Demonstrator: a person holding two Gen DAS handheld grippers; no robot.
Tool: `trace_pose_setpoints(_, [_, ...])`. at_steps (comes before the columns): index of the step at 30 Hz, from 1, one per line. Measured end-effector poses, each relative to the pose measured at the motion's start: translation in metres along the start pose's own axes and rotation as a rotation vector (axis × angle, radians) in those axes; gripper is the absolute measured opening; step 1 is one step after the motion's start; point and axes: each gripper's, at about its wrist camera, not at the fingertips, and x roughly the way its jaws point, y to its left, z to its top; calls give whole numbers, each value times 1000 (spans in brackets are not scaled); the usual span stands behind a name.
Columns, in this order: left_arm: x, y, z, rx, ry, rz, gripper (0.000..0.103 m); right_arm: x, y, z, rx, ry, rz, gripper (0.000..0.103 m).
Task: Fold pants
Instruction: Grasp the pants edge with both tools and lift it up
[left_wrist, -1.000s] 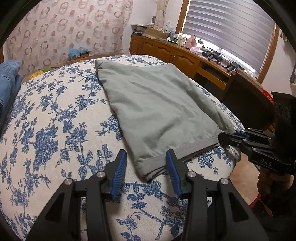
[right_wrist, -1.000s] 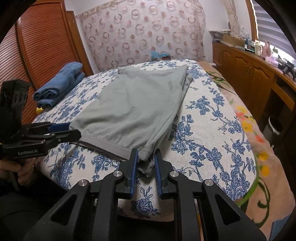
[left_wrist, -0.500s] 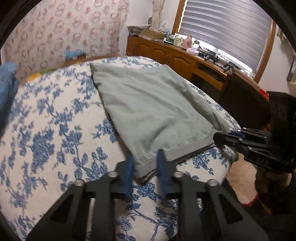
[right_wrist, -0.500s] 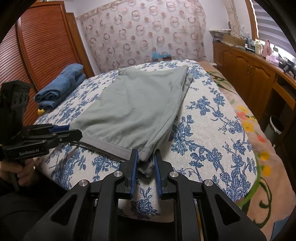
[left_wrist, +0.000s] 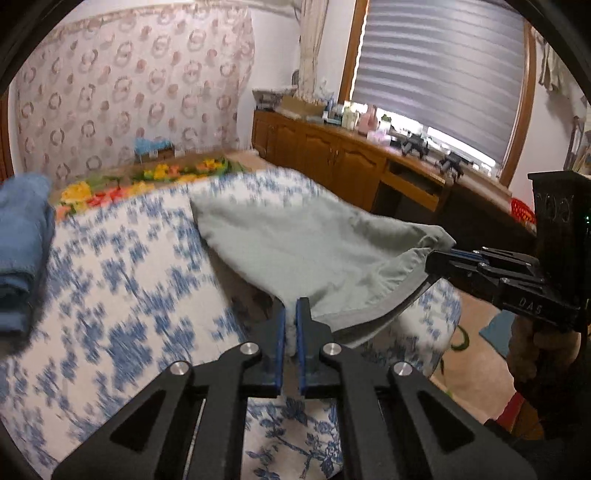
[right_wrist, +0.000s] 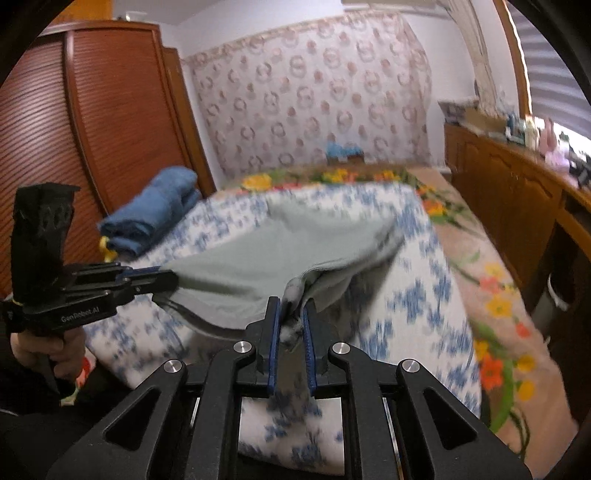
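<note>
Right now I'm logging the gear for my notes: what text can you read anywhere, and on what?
"DAS" on the right gripper's body, left wrist view; the start may be cut off.
"GenRobot.AI" on the left gripper's body, right wrist view.
Labels on the sideboard bottles are too small and blurred to read.

I count one pair of grey-green pants (left_wrist: 303, 243), two grippers: left gripper (left_wrist: 290, 325), right gripper (right_wrist: 291, 325), one folded blue jeans stack (right_wrist: 155, 212), one floral bedspread (left_wrist: 122, 295).
</note>
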Motion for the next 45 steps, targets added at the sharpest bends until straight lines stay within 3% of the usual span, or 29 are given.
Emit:
trace_pose_setpoints(16, [-97, 16, 99, 58, -228, 94, 0, -41, 54, 127, -155, -214, 78, 8])
trace_pose_setpoints(19, [-100, 29, 117, 59, -242, 117, 0, -29, 60, 151, -166, -209, 99, 8])
trace_pose_setpoints(26, [-85, 80, 170, 43, -278, 261, 0, 34, 68, 211, -167, -181, 120, 8])
trace_pose_setpoints(29, [-82, 91, 188, 28, -294, 254, 0, 53, 70, 227, -154, -179, 123, 8])
trace_pose_setpoints(34, [-78, 95, 159, 32, -266, 264, 0, 63, 64, 212, -140, -138, 140, 8])
trace_pose_setpoints(45, [-31, 85, 18, -33, -50, 220, 0, 96, 55, 78, -128, 93, 189, 8])
